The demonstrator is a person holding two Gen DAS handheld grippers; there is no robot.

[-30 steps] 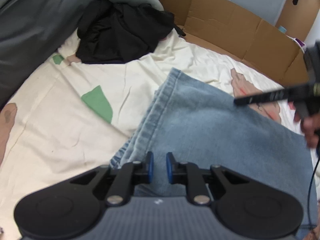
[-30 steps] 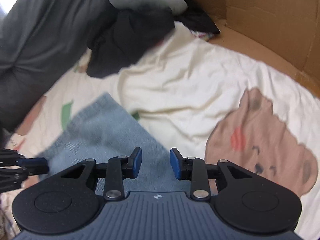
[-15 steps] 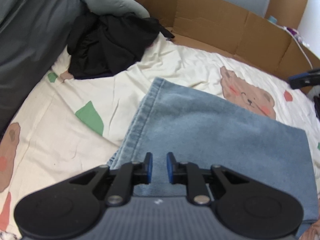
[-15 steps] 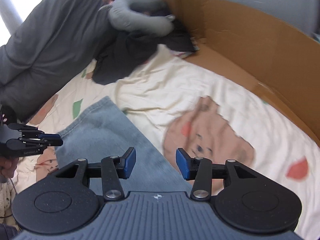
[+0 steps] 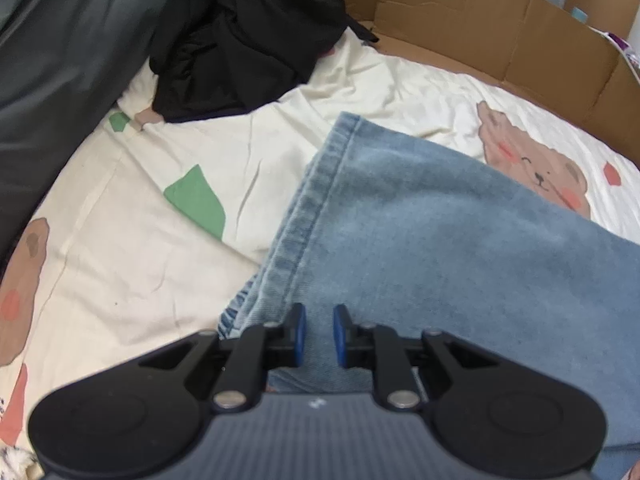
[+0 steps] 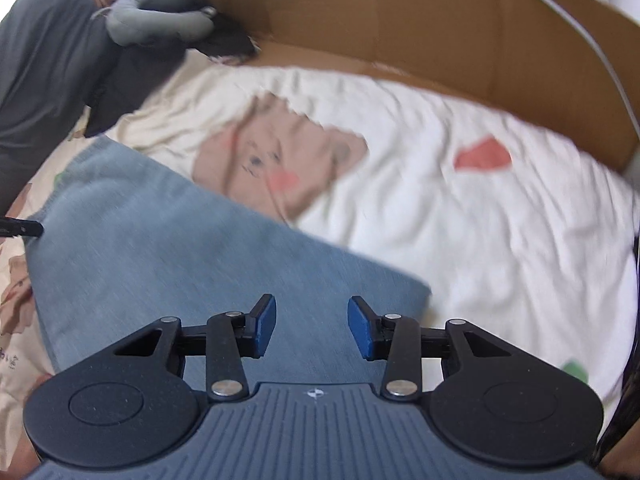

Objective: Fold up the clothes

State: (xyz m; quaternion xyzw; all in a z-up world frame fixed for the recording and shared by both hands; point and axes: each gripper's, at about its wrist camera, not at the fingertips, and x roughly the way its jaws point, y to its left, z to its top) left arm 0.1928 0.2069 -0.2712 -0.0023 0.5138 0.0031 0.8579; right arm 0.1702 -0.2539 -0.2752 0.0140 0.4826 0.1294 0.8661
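Folded blue jeans [image 5: 440,240] lying flat on the bear-print sheet [image 5: 120,240], hemmed leg end toward the black garment [image 5: 240,48], squared folded corner [image 6: 408,288] toward the open white stretch of bed. Left gripper [image 5: 319,334] low over the hem end, blue pads a narrow gap apart, jaws just eased slightly wider, denim showing in the gap and beneath; whether the pads nip a layer cannot be told (probably not). Right gripper [image 6: 311,326] above the folded end, fingers spread wide after just narrowing a little, nothing pinched between them, only denim below.

Risks from here: with 2 or more layers stacked, a shallow bite likely to catch the top layer alone and peel the fold apart. A narrow left opening apt to ride over the thick stitched hem [image 5: 304,208] rather than take it in. Uneven lifting at the 2 ends likely to skew the edges. Soft bedding underneath giving way, so sheet possibly grabbed along with denim.

Denim heavy, matte, faded pale at the middle, double-stitched and ridged at the hem, a frayed bit near the left pad. Sheet thin, creased, cream with brown bears and green and red patches. Cardboard wall [image 6: 400,32] stiff, creased at its joints. Grey bolster cushion [image 6: 160,16] plump and smooth beyond the black garment.
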